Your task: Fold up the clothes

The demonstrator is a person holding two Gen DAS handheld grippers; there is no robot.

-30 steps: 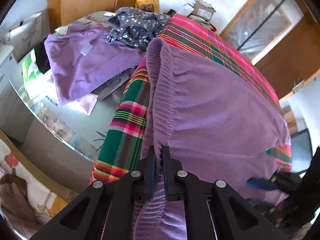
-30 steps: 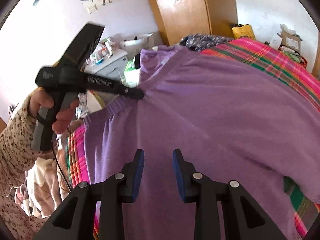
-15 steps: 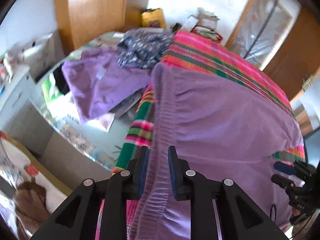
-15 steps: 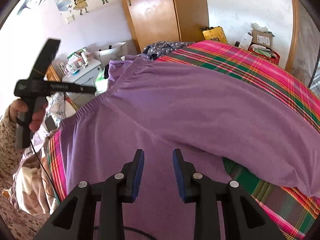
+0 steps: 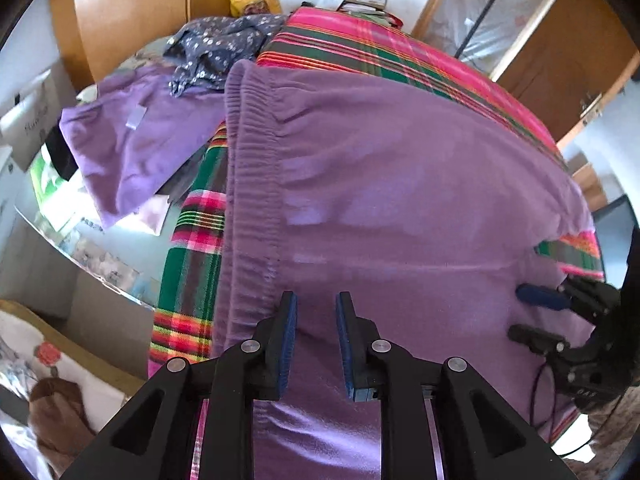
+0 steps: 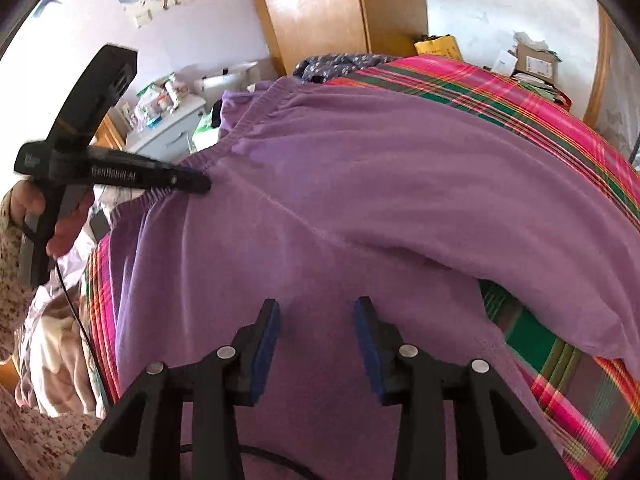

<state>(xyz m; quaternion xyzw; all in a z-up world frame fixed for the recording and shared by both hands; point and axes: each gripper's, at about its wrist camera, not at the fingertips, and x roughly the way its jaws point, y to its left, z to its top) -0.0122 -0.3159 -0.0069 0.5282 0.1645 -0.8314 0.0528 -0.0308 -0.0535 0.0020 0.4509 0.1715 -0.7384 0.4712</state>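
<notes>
Now purple pants [image 5: 400, 184] lie flat on plaid bed [image 5: 400, 52]. Left hand-held gripper [image 5: 316, 312] fingers apart at waistband; right hand-held gripper [image 6: 316, 320] fingers apart over pants, both empty.

Trousers [image 5: 400, 200] lie spread on the plaid blanket [image 5: 192, 264], waistband [image 5: 248, 184] along the blanket's left edge. Left gripper [image 5: 316, 320] sits over the trousers just right of the waistband — right gripper [image 6: 316, 320] over the fabric further right, near the legs' fork. Beyond the left edge, on a glass-topped table [image 5: 92, 248]: a second garment [image 5: 132, 148], with a floral garment [image 5: 224, 48] behind it — wardrobe [image 6: 336, 12] behind both.
</notes>
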